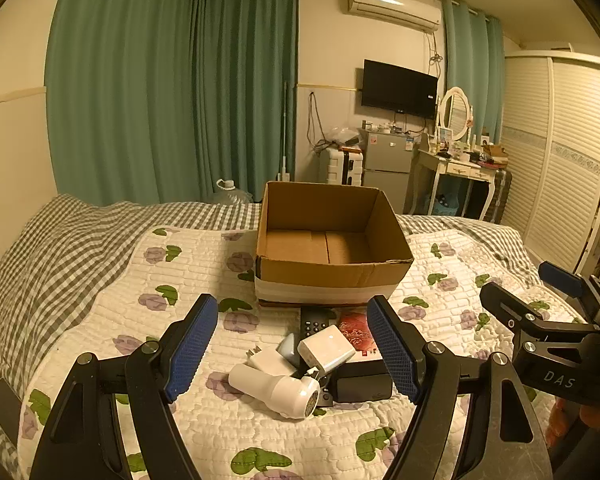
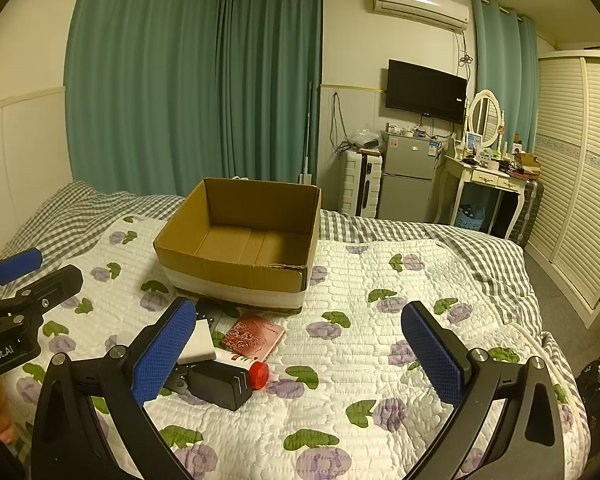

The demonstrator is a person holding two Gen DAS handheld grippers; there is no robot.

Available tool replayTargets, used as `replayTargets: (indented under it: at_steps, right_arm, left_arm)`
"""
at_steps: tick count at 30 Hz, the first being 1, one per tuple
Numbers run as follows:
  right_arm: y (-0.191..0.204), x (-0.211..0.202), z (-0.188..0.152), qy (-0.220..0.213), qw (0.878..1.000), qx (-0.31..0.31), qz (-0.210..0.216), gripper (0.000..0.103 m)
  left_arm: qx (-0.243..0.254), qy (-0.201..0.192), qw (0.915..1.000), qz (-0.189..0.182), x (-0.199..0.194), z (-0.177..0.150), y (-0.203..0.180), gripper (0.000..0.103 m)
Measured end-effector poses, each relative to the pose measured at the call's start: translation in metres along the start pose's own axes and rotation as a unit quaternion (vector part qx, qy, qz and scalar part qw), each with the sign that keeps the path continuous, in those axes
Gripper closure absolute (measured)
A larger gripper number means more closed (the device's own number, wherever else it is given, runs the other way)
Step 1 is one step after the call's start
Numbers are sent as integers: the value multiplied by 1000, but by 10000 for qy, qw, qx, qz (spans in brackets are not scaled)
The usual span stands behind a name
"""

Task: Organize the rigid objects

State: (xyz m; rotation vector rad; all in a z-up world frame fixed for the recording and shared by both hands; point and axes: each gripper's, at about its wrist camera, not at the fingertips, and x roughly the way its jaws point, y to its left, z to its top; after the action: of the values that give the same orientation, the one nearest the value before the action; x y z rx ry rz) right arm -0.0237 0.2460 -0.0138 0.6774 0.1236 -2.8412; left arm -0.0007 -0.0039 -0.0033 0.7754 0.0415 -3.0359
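Observation:
An open, empty cardboard box [image 1: 332, 240] stands on the quilted bed; it also shows in the right wrist view [image 2: 240, 240]. In front of it lies a pile: a white cylindrical device [image 1: 276, 390], white chargers [image 1: 326, 348], a black remote [image 1: 314, 320], a pink booklet [image 1: 356, 332] [image 2: 254, 338], a black block [image 1: 364, 380] [image 2: 220, 384] and a white tube with a red cap [image 2: 258, 374]. My left gripper [image 1: 296, 344] is open, hovering above the pile. My right gripper [image 2: 300, 356] is open and empty, to the right of the pile.
The bed has a floral quilt [image 2: 380, 320] over a checked sheet. Beyond the foot stand a suitcase [image 2: 360, 188], a small fridge [image 2: 408, 176], a dressing table [image 2: 488, 176] and a wardrobe [image 2: 580, 180]. Green curtains hang behind.

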Motion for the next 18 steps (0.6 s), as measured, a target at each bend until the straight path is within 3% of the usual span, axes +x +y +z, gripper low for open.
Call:
replayTargets:
  at_steps: [18]
  right_arm:
    - [0, 2, -1, 25, 10000, -14, 9, 0]
  left_arm:
    - [20, 31, 10000, 86, 3, -1, -2, 23]
